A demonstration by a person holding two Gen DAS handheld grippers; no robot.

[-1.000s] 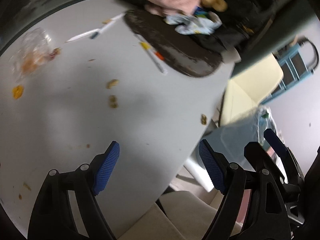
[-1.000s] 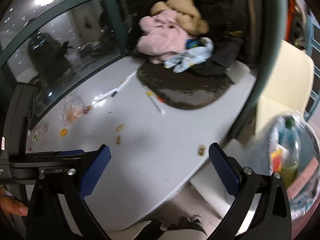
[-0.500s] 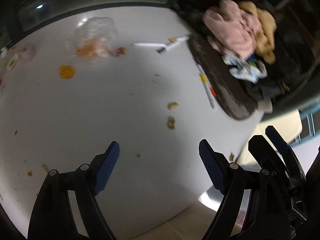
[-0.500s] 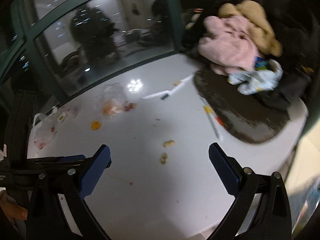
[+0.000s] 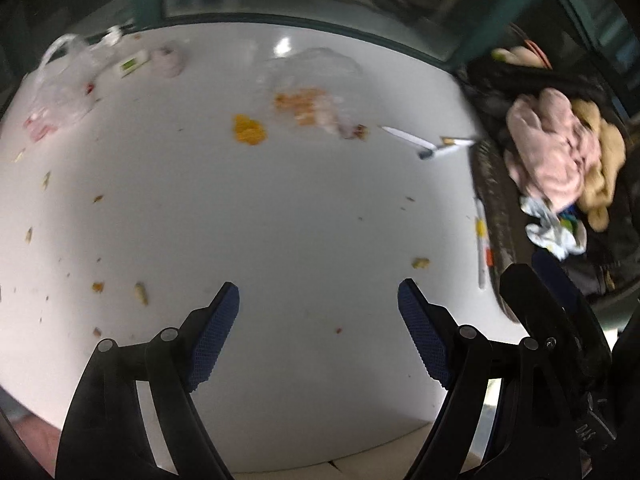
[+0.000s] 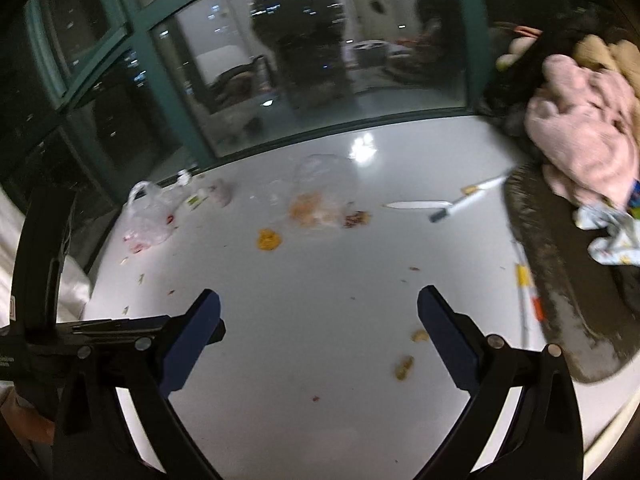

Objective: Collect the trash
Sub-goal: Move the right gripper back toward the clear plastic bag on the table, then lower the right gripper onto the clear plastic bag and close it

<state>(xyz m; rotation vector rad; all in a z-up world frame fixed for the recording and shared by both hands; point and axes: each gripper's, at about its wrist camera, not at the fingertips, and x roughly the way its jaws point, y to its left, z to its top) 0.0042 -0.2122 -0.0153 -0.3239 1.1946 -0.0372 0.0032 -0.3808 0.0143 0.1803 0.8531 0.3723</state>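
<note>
Trash lies scattered on a white table [image 5: 304, 208]. A clear plastic bag with orange scraps [image 5: 316, 96] [image 6: 316, 200] rests near the far edge, with an orange lump [image 5: 249, 130] [image 6: 269, 239] beside it. Another thin bag [image 5: 60, 92] [image 6: 148, 216] sits far left. Small crumbs [image 6: 404, 366] dot the surface. My left gripper [image 5: 318, 292] hovers open above bare tabletop, nothing between its pads. My right gripper [image 6: 318, 296] is open and empty too, well short of the bags.
A dark mat [image 6: 560, 280] at the right carries a heap of pink and tan clothes [image 5: 552, 152]. Pens and a white plastic knife [image 6: 416, 204] lie near the mat. A marker [image 5: 482, 248] lies along the mat's edge. Dark window glass [image 6: 304, 60] stands behind the table.
Both views have swung left, from the table's right edge and the chair to the middle of the table. The trash bags have come into view. Both grippers stay open.
</note>
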